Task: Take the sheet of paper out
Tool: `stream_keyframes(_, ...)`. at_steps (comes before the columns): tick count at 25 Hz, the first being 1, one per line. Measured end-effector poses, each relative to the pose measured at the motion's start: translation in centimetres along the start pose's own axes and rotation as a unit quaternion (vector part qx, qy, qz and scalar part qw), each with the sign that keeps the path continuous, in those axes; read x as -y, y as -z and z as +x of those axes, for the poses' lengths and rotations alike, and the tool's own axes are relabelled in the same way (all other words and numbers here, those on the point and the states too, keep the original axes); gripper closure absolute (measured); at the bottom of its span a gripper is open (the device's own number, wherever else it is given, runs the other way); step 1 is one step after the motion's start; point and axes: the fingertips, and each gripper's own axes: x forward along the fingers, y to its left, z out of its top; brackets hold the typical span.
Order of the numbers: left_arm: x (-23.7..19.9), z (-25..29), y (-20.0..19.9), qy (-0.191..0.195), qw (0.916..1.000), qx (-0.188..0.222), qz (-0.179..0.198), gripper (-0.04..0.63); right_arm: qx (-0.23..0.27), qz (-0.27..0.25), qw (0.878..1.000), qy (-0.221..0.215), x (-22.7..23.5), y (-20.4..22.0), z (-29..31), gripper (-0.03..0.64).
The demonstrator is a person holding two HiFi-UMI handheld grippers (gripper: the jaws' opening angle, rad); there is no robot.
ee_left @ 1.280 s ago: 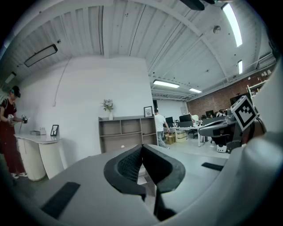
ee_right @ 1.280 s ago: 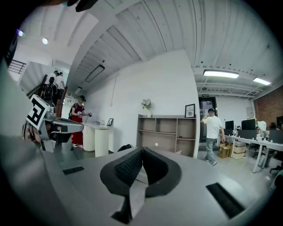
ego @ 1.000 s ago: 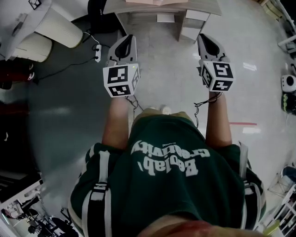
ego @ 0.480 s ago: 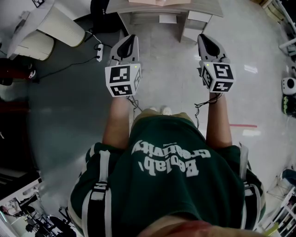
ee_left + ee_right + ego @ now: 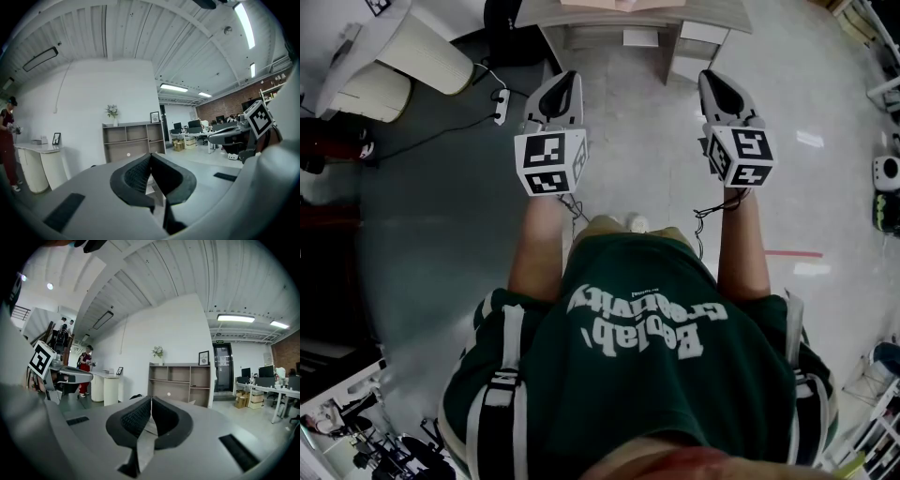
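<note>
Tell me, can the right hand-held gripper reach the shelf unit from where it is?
Probably not yet. The shelf unit stands apart across open floor from the right hand-held gripper; nothing blocks the way, but its jaws are shut.

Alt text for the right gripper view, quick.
The right gripper has its jaws shut, nothing between them, and points at an open shelf unit against a white wall. The left gripper shows at the left edge.
</note>
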Motion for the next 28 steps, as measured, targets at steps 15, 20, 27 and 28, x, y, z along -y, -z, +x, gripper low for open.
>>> stream_keyframes(15, -0.7, 0.9, 1.4, -0.006, 0.9999, -0.01, 0.005, 0.575, 0.007, 0.016, 1.0, -0.018, -1.0, 0.5, 1.3, 0.581)
stream_keyframes(20, -1.2, 2.2, 2.0, -0.006, 0.9999, -0.011, 0.003, 0.575, -0.001, 0.013, 1.0, -0.025, -1.4, 1.4, 2.0, 0.581)
stream_keyframes(27, -2.4, 4.8, 2.3, -0.003, 1.0, -0.006, -0.001, 0.576, -0.005, -0.001, 1.0, -0.007, 0.6, 2.0, 3.6, 0.581)
stream_keyframes(28, -2.4, 5.2, 2.4, 0.0, 1.0, -0.006, -0.004, 0.575, -0.006, 0.0, 1.0, -0.006, 0.9, 2.1, 3.9, 0.581)
